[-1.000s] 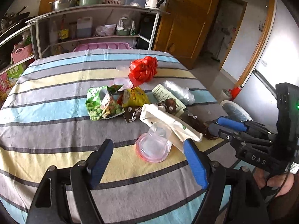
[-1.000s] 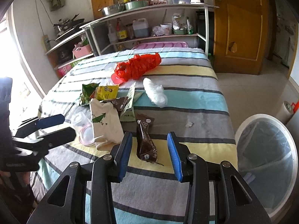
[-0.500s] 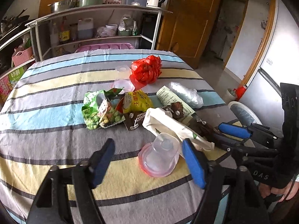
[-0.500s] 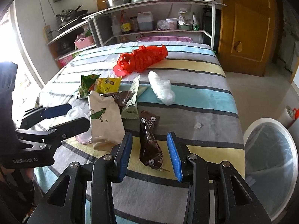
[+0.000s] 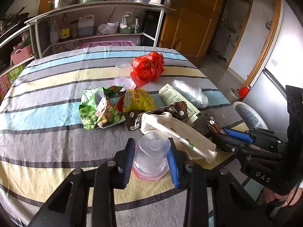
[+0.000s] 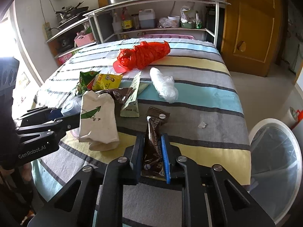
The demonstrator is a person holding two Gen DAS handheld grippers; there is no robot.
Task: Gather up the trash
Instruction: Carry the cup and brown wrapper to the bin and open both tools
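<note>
Left claw (image 5: 151, 155) has just closed onto a clear, upturned plastic cup (image 5: 152, 151) on a pink lid, near desk (image 5: 47, 113) edge. Right claw (image 6: 151, 151) has just closed on a crinkled brown foil wrapper (image 6: 154, 132); open striped cloth right of it, white-rimmed bin (image 6: 274, 151) beyond the desk's right edge.

Both wrist cameras sit close behind their own fingers, angled down over the striped table (image 5: 47, 98) toward the far shelves (image 6: 161, 1), left view from the table's left, right from its right, sharing the litter between.
</note>
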